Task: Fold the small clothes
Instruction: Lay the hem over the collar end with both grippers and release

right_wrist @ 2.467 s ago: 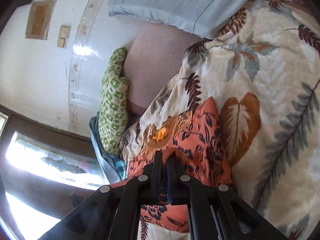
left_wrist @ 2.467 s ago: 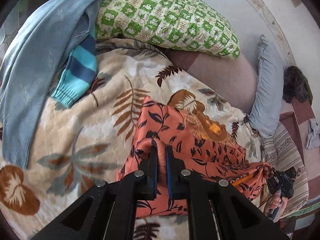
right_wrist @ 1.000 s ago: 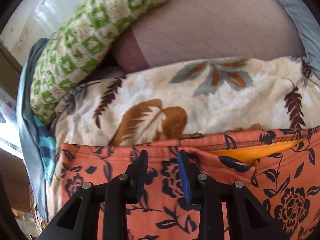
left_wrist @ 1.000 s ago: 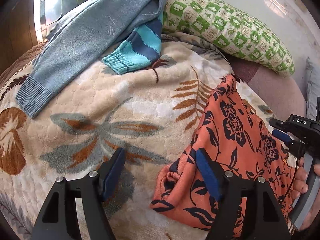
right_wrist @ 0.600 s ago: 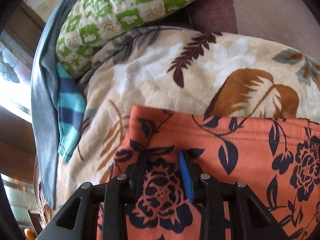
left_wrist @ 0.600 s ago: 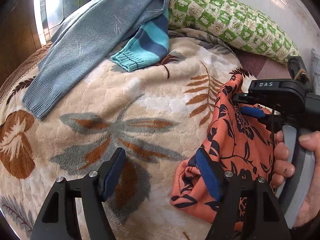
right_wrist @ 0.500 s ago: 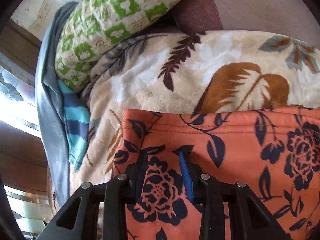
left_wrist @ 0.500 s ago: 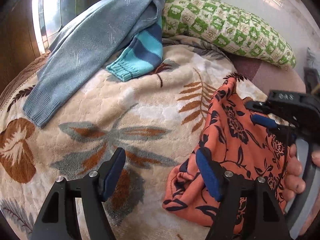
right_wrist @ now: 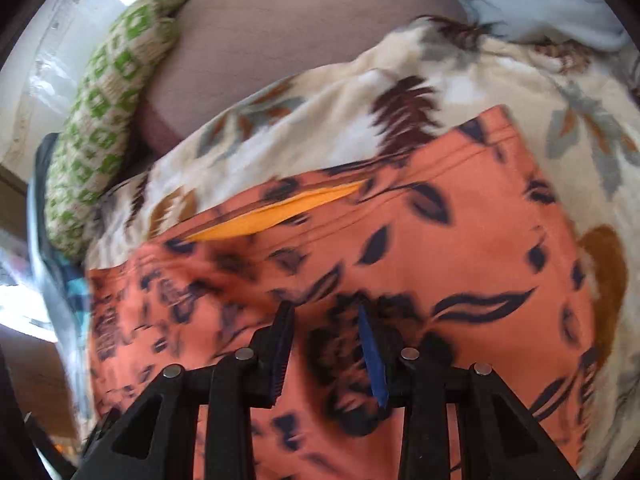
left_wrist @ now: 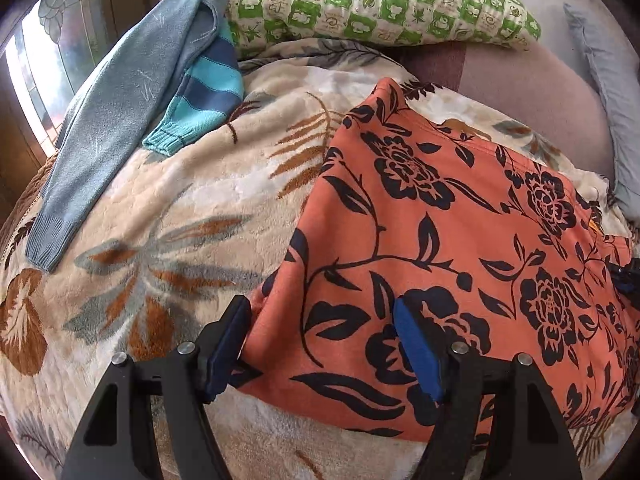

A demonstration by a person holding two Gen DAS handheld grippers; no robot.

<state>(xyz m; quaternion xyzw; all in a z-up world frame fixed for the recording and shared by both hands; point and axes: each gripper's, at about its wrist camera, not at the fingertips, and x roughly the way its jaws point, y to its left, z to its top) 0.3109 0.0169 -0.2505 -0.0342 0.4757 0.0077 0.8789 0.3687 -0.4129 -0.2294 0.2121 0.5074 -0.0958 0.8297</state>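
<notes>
The orange floral garment [left_wrist: 460,240], bunched into a narrow heap a second ago, now lies spread flat on the leaf-print blanket [left_wrist: 168,208]. The left gripper [left_wrist: 324,344] hangs spread wide over the garment's near corner, pads clear of the cloth. The right gripper [right_wrist: 326,348] is closing, its jaws apart over the fabric; the view is blurred. No containers show. Beyond lie a blue sweater [left_wrist: 120,96], a striped sleeve [left_wrist: 204,96] and a green-checked pillow [left_wrist: 384,4].

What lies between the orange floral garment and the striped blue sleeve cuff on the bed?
Only bare leaf-print blanket separates the orange floral garment from the striped sleeve cuff; nothing else sits there. The left wrist view shows it.
</notes>
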